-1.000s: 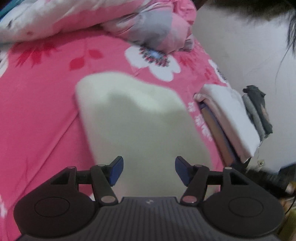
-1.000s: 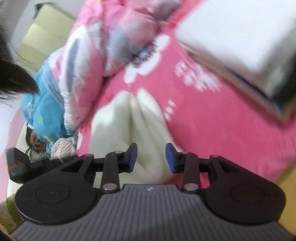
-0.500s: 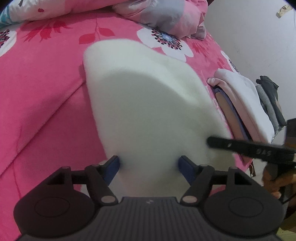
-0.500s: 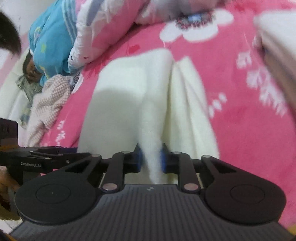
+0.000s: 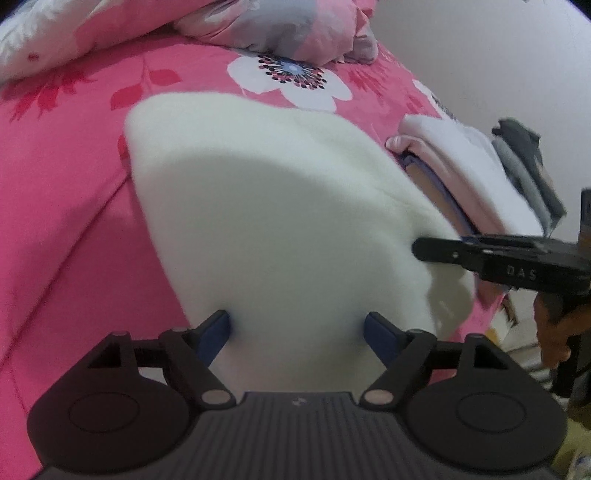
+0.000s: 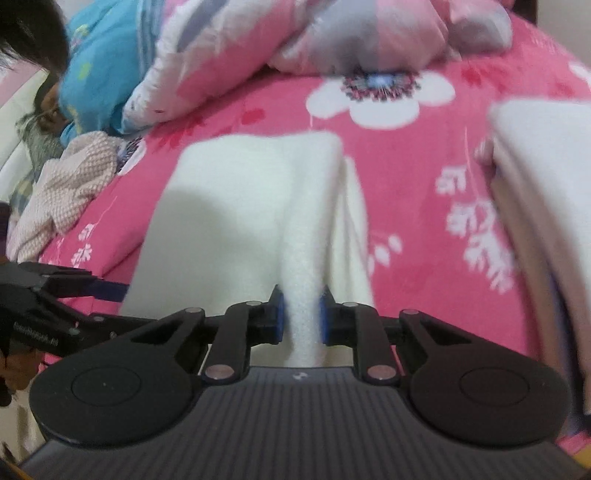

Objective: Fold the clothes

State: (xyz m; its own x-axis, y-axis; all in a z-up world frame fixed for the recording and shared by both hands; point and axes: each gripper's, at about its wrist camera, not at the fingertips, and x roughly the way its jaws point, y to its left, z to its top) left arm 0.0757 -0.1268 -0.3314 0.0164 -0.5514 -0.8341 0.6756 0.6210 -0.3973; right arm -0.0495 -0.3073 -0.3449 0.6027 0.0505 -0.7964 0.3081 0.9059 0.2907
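A cream-white fleece garment point(image 5: 277, 221) lies folded on the pink floral bedsheet point(image 5: 66, 192). My left gripper point(image 5: 297, 332) is open, its blue pads wide apart on either side of the garment's near edge. In the right wrist view the same garment point(image 6: 240, 203) has a raised ridge, and my right gripper point(image 6: 301, 317) is shut on that ridge at its near end. From the left wrist view the right gripper point(image 5: 421, 249) comes in from the right at the garment's right edge. The left gripper point(image 6: 92, 288) shows at the far left of the right wrist view.
A stack of folded clothes point(image 5: 461, 166) sits right of the garment, near the bed's edge and a pale wall point(image 5: 480, 55). A pink and grey quilt point(image 5: 277, 29) is bunched at the back. Blue bedding point(image 6: 96, 55) and a checked pink cloth point(image 6: 66, 192) lie left.
My right gripper went from open above the garment to shut on its ridge. My left gripper moved forward until the garment's near edge sat between its open fingers.
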